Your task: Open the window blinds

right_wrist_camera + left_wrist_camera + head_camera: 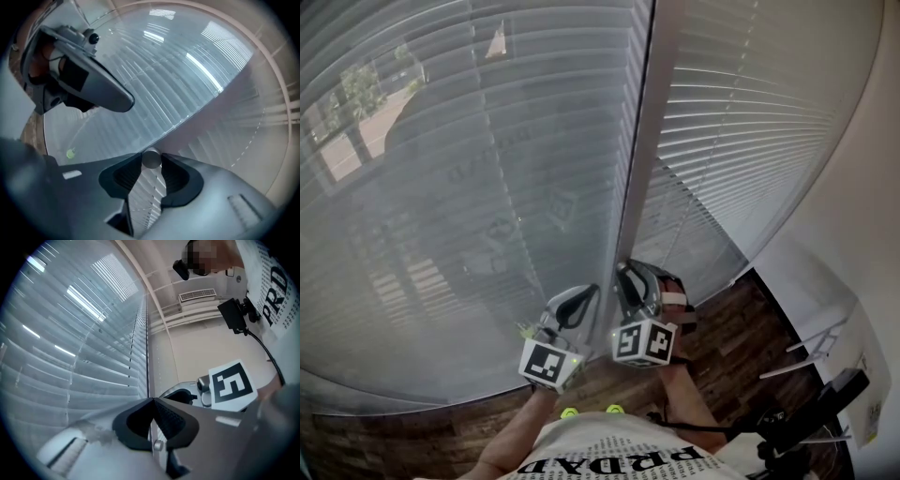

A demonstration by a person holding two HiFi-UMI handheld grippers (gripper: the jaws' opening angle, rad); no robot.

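Two grey slatted blinds cover the window, a wide left blind (459, 197) and a right blind (750, 112), with an upright frame post (642, 141) between them. Trees and ground outside show faintly through the left blind's slats. My right gripper (628, 274) is at the foot of the post. In the right gripper view the right gripper (151, 163) is shut on a round grey tilt wand (151, 158), seen end-on between its tips. My left gripper (586, 292) is just to its left. The left gripper (153, 400) has its tips touching, and I see nothing between them.
Dark wooden floor (722, 337) runs along the foot of the blinds. A white wall (862, 234) stands at the right, with a white rack (816, 342) and a black stand (811, 417) beside it. An air vent (197, 295) sits high on the wall.
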